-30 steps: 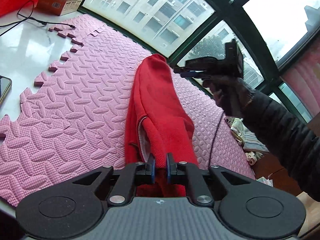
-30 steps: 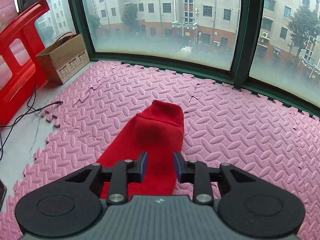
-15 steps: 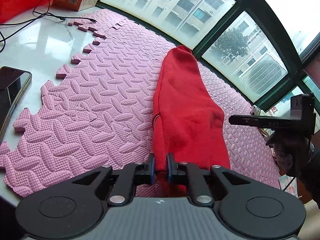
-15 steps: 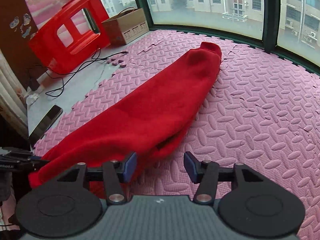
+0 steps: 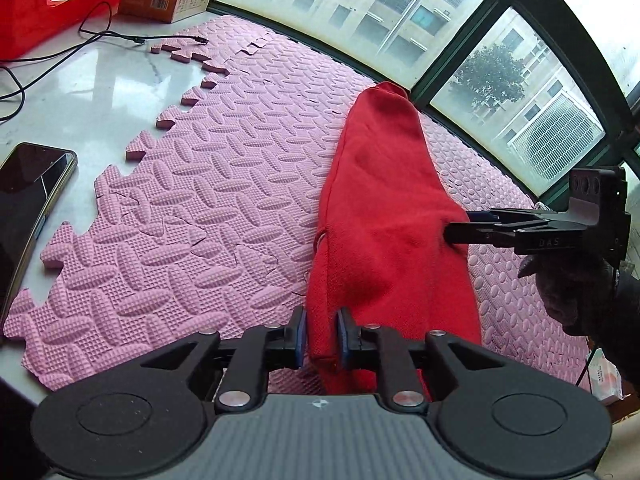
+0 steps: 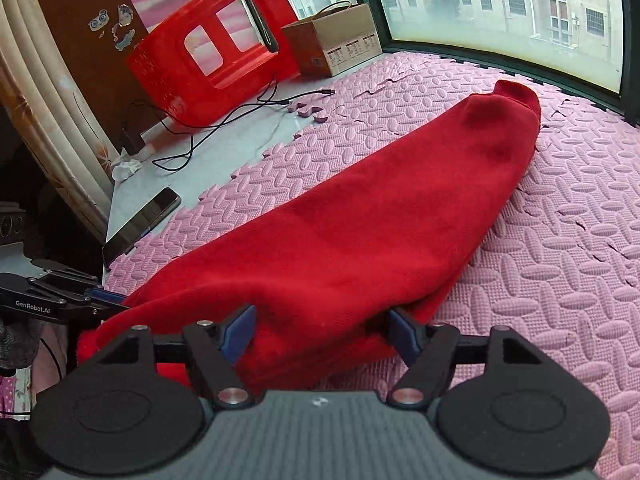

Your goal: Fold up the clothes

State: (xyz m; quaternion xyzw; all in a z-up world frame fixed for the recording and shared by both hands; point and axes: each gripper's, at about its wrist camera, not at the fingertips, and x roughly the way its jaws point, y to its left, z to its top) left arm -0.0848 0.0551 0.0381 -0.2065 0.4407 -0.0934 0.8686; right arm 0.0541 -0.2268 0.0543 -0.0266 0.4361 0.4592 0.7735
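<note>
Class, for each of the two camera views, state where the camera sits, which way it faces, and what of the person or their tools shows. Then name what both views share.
Left wrist view: sits on the left tool, looking down along the red garment toward the window; its fingers are opening slightly around a fabric edge; the right tool and a gloved hand enter from the right.
Right wrist view: sits on the right tool, facing across the garment toward the red stool; its fingers are opening over the cloth; the left tool shows at left.
Shared: garment, pink foam mat, phone, cardboard box.
</note>
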